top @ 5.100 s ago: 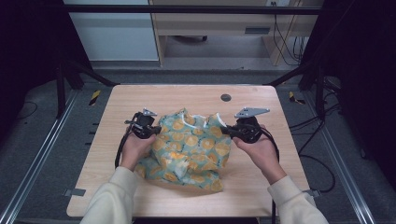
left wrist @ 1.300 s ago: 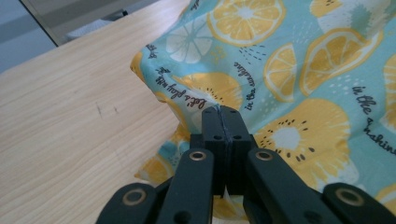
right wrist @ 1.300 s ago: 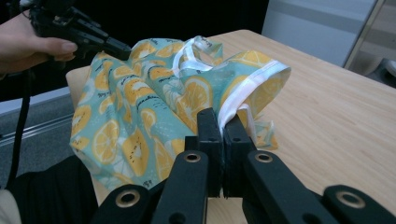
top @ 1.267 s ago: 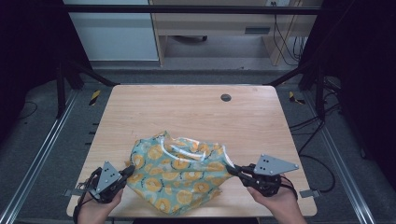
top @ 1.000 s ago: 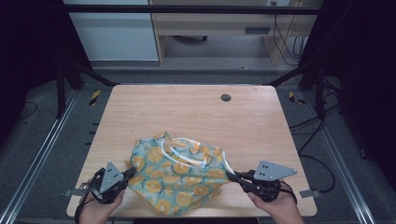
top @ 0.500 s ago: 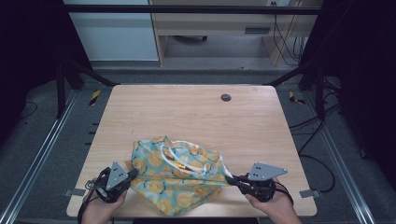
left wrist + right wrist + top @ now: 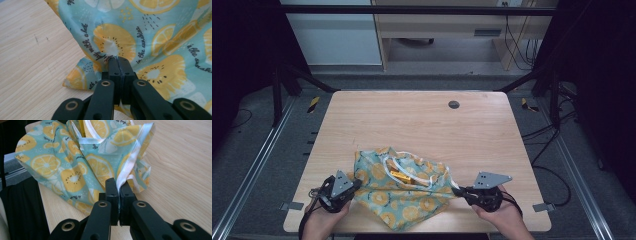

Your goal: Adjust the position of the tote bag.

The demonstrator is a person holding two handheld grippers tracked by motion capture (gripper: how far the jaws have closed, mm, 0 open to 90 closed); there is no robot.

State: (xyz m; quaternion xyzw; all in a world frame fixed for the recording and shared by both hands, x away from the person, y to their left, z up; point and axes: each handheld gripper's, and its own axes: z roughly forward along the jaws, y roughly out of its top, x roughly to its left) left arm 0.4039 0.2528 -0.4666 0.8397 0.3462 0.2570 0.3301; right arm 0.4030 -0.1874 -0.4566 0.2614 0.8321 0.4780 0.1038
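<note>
A teal cloth printed with lemon slices (image 7: 404, 187) lies rumpled near the table's front edge, its white trim showing on top. My left gripper (image 7: 354, 184) is shut on the cloth's left side (image 7: 112, 50), the jaws pinching a fold (image 7: 117, 58). My right gripper (image 7: 457, 190) is shut on the cloth's right edge, with the white hem (image 7: 126, 173) caught between its jaws (image 7: 117, 182). The cloth (image 7: 75, 162) bunches up between the two grips and hangs a little over the front edge.
The wooden table (image 7: 422, 125) has a dark round grommet (image 7: 454, 104) at the back right. Black frame rails and cables run along both sides on the floor. A cabinet stands behind the table.
Both grippers have drawn the cloth from mid-table toward the front edge. Over the last second the right gripper sank slightly and the cloth settled lower; the left stayed put.
</note>
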